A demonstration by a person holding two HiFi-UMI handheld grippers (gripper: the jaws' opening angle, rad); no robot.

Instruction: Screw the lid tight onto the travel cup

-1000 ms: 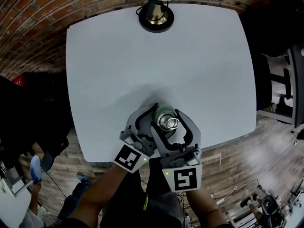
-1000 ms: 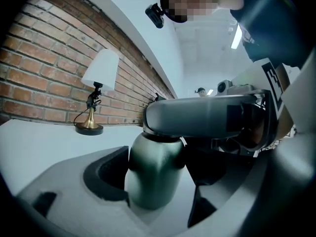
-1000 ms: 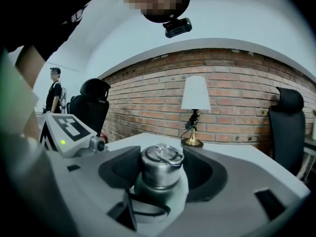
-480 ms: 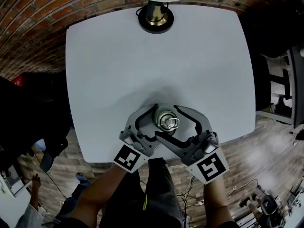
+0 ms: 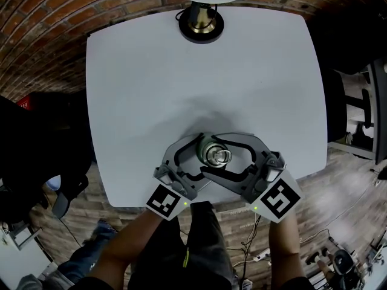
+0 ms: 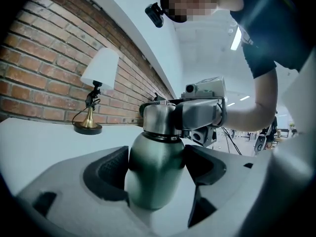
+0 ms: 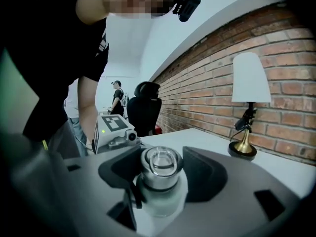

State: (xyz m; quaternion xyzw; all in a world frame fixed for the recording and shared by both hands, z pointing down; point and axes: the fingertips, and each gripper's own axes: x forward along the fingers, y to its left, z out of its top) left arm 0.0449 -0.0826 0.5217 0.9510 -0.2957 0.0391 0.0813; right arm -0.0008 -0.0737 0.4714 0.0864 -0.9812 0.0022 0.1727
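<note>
Now the cup (image 5: 205, 144) stands near the table's (image 5: 181, 71) near edge, clenched by the left gripper (image 6: 157, 174), while the right gripper (image 7: 159, 179), angled in from the right, has just been closing its jaws around the lid (image 5: 217, 156) without yet pressing it.

We are noting travel cup (image 6: 153, 172) dark metallic green | lid (image 7: 159, 169) polished silver | tabletop (image 5: 181, 71) plain white | wall (image 5: 48, 17) red-brown brick pattern | lamp (image 5: 202, 23) brass base, white shade

We find no words, brands or numbers legible anywhere in view. The only signs are a black-and-white square marker (image 5: 164, 200) on the left gripper (image 6: 156, 169) and another marker (image 5: 277, 199) on the right gripper (image 7: 159, 174), patterns rather than lettering.
</note>
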